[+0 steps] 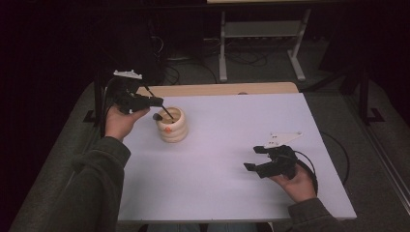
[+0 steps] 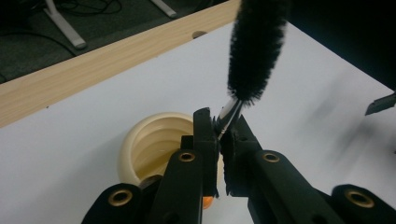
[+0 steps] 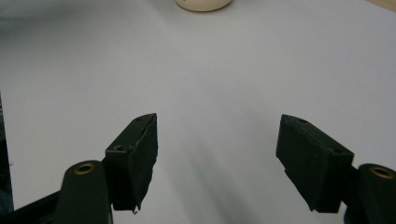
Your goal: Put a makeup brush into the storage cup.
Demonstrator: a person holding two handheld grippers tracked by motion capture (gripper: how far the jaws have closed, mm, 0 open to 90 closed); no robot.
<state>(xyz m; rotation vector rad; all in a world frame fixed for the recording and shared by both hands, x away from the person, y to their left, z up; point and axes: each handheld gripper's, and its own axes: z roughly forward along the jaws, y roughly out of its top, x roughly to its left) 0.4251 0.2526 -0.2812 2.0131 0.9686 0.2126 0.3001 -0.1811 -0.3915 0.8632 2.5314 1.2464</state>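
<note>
Now | left tongs (image 2: 219, 135) clamp brush (image 2: 254, 46) over ribbed pot (image 1: 172, 124) | right tongs (image 3: 217, 163) wide open, holding nothing

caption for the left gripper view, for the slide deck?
Left gripper with its fingers shut on a black brush, above a cream ribbed pot on the white table.

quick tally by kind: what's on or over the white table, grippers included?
Grippers: 2, left gripper shut on the brush, right gripper open
Black bristle brush: 1
Cream ribbed holder: 1
Total: 4
</note>
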